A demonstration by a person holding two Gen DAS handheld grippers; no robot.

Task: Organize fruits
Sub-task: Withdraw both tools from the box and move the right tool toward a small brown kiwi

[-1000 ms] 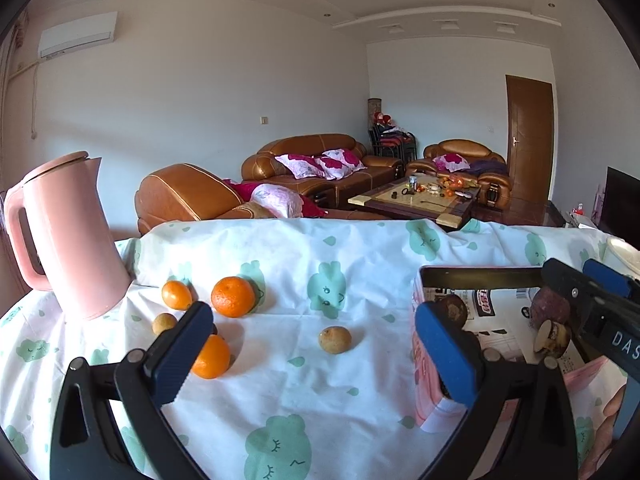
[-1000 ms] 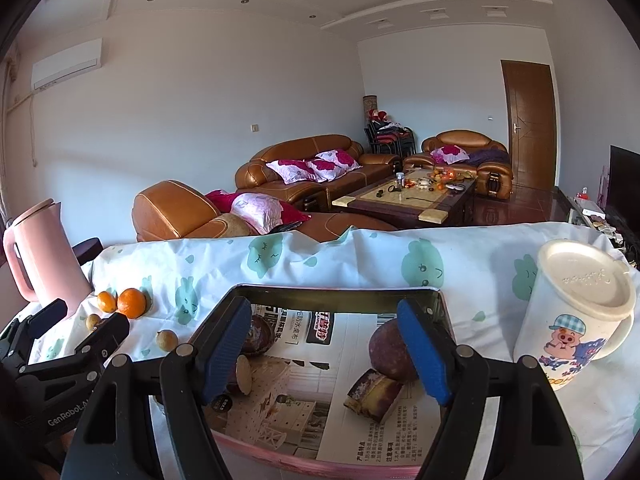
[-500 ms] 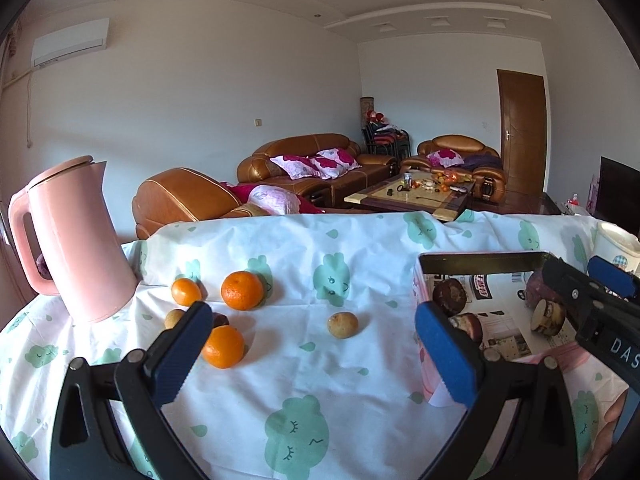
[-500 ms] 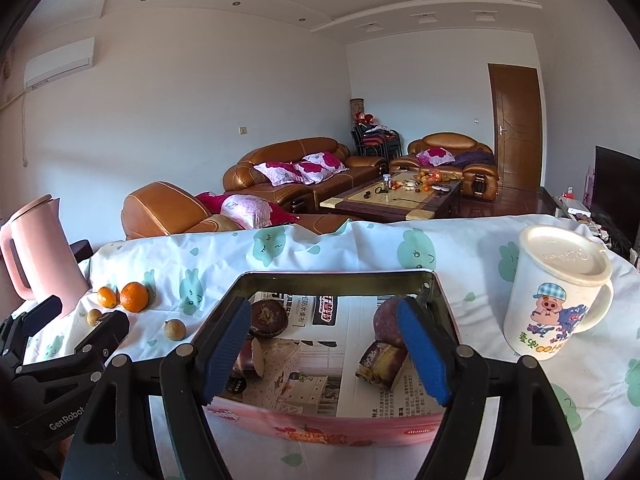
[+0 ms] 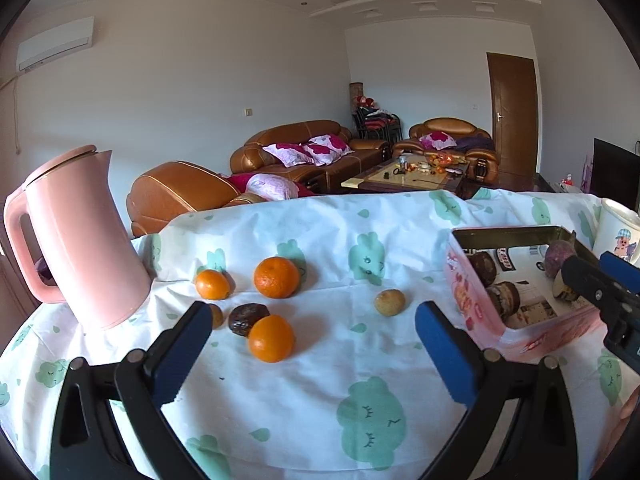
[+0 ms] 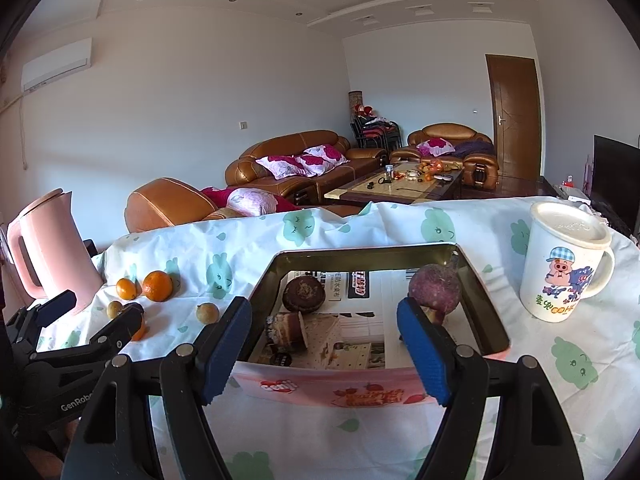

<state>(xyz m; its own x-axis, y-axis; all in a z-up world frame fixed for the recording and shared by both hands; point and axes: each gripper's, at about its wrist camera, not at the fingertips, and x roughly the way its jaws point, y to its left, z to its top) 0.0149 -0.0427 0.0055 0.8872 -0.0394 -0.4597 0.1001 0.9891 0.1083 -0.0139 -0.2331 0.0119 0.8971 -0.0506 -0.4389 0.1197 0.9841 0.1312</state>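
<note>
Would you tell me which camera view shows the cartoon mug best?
The right wrist view: the cartoon mug stands whole there, lid, handle and pig print all visible. The left wrist view catches only a sliver of it at the right edge.

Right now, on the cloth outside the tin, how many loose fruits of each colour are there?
Orange fruits: 3
Small tan fruits: 2
Dark brown wrinkled fruit: 1
Total: 6
</note>
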